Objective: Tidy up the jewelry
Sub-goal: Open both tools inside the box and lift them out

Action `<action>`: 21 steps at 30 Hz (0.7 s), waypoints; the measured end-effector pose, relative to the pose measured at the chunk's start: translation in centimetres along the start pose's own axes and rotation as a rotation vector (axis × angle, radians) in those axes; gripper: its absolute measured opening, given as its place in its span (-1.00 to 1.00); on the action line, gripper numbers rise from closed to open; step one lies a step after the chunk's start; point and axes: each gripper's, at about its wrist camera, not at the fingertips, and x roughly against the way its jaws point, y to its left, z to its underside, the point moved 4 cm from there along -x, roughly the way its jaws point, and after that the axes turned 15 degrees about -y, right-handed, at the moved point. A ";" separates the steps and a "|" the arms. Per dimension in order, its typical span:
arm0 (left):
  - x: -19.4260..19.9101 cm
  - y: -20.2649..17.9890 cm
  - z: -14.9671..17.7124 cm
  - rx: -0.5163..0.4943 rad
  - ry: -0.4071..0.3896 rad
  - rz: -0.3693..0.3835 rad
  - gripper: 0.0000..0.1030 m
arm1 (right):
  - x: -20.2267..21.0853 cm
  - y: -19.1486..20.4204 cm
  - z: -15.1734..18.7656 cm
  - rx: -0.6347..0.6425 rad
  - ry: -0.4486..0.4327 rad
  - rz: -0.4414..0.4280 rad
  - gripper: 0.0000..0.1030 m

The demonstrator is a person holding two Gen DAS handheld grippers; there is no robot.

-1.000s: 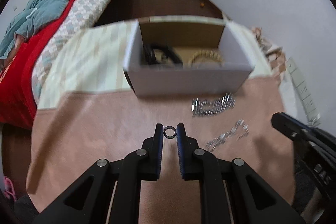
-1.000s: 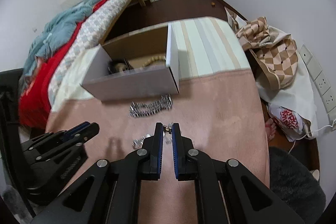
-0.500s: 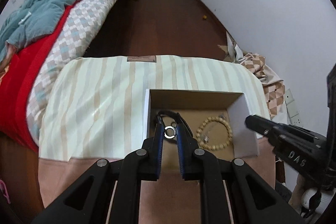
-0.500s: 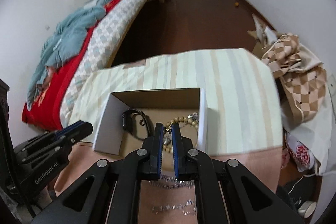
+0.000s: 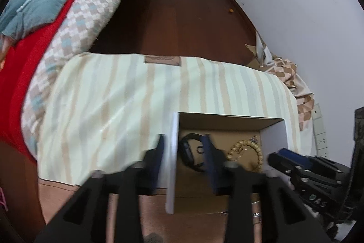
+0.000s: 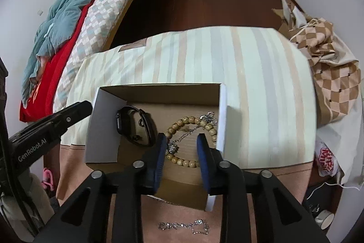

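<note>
Left gripper (image 5: 183, 147): fingers (image 5: 159, 152) spread wide and holding nothing, straddling the left wall of the white cardboard box (image 5: 172, 152), one finger outside it, the other over the box interior. This view is motion-blurred. A small ring (image 5: 200, 149) appears between the fingers, inside the box, close by the black smartwatch (image 5: 188, 155); whether it rests on the box floor cannot be determined.

Right gripper (image 6: 179, 147): fingers (image 6: 203, 152) spread apart and empty, positioned above the front half of the box. Directly between them, on the box floor, lie a silver pendant (image 6: 173, 147) with its thin chain and the near arc of a wooden bead bracelet (image 6: 191, 142). The chain runs up and right across the bracelet to a clasp cluster near the right wall.

Box contents, right wrist view: smartwatch on the left side, bracelet and chain on the right side, apart from each other.

Outside the box: a silver link bracelet (image 6: 184, 226) lies on the pink worktop (image 6: 250, 197) in front of the box, below the right gripper's fingers. In the left wrist view, another small silver piece (image 5: 256, 215) lies on the worktop near the box's front right corner; detail too blurred to identify.

The box sits where the pink surface meets a striped cloth (image 6: 261, 83). Beyond: a dark wooden floor (image 5: 177, 22) and a bed (image 5: 68, 15) with red and checked covers.
</note>
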 end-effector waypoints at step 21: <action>6.8 0.6 4.4 -0.109 -0.109 -0.195 0.98 | 6.8 1.9 4.0 0.144 -0.116 0.275 0.97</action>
